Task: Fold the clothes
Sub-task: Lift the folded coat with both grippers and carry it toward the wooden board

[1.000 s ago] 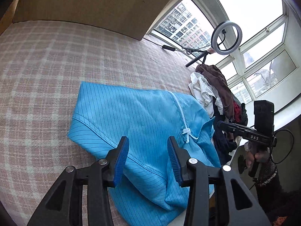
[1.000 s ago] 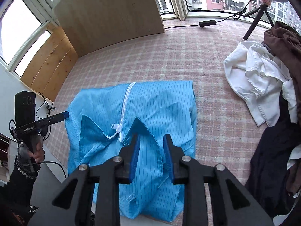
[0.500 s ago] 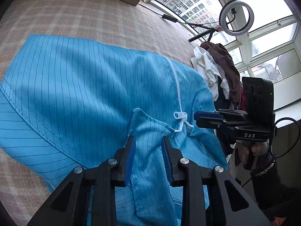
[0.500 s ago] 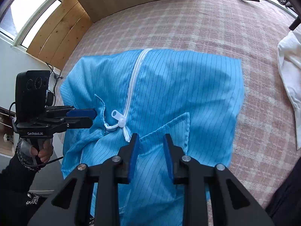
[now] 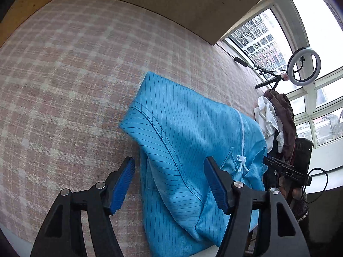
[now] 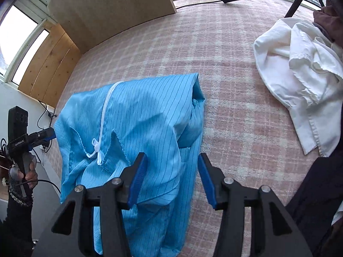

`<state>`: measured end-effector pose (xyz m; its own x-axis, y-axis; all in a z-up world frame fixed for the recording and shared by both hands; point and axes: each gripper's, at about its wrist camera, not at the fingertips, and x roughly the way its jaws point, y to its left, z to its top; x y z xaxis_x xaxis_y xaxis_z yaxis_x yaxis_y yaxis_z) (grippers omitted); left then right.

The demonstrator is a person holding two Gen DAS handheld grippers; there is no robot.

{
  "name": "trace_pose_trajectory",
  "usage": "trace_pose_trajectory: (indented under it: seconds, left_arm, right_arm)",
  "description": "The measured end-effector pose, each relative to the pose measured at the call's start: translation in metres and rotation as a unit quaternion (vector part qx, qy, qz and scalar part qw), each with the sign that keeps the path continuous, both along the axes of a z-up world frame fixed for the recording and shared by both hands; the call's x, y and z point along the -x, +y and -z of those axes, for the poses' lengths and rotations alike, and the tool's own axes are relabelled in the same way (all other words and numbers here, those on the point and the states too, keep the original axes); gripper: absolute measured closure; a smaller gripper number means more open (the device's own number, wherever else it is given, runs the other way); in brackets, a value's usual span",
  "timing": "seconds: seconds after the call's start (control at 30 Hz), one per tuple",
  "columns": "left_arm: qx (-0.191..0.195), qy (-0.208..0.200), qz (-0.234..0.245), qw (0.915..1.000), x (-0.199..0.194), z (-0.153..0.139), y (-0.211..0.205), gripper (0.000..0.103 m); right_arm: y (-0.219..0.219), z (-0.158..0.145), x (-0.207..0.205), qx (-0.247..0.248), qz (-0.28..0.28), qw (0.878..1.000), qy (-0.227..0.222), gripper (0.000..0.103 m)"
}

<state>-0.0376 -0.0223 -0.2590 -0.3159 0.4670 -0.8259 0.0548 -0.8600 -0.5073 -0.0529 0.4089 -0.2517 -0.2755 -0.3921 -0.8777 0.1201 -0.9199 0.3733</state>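
The blue pinstriped zip-front garment (image 6: 139, 128) lies folded on the pink checked bedcover (image 5: 64, 75), its near end overhanging the edge. The left gripper (image 5: 169, 184) and right gripper (image 6: 170, 176) are both spread, holding nothing; slick fabric could slide off.

1. Jacket (image 5: 193, 141): bright blue w/ thin dark pinstripes; white zip (image 6: 105, 117) & white pull.
2. Cover (image 5: 64, 81) under it: pink-brown & white plaid.
3. L gripper (image 5: 169, 185): black frame, blue ribbed pads (image 5: 122, 185).
4. R gripper (image 6: 170, 178): same, black w/ blue pads (image 6: 137, 178).
5. Shirt (image 6: 300, 81), 2 o'clock in R view: plain white.
6. Brown garment (image 5: 283, 111), 3 o'clock in L view, on the white one.
7. Dark navy cloth (image 6: 317, 192), 4 o'clock in R view.
8. Board (image 6: 111, 10), 11 o'clock in R view: tan.
9. Ring light (image 5: 303, 68): white ring, black stand.
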Motion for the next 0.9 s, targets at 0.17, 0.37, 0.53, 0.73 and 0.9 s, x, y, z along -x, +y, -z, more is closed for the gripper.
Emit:
trace_pose_trajectory:
  seconds: [0.17, 0.37, 0.53, 0.73, 0.9]
  left_arm:
    - [0.012, -0.020, 0.005, 0.9997, 0.003, 0.016, 0.013, 0.038]
    - [0.031, -0.026, 0.031, 0.9987, 0.001, 0.028, 0.036, 0.035]
    - [0.068, -0.016, 0.048, 0.9964, -0.002, 0.024, 0.052, 0.039]
    - [0.077, -0.015, 0.042, 0.9960, -0.006, 0.024, 0.056, 0.052]
    - [0.078, -0.008, 0.047, 0.9958, -0.010, 0.024, 0.058, 0.077]
  right_arm:
    - [0.001, 0.013, 0.005, -0.002, 0.001, 1.000, -0.015, 0.046]
    - [-0.003, 0.017, 0.010, -0.002, -0.014, 1.000, -0.019, 0.042]
    - [-0.017, 0.019, 0.010, -0.020, -0.052, 0.998, -0.004, 0.038]
    - [-0.042, 0.022, -0.002, -0.022, -0.101, 0.994, 0.023, 0.043]
    - [-0.046, 0.028, -0.004, 0.015, -0.106, 0.994, 0.017, 0.069]
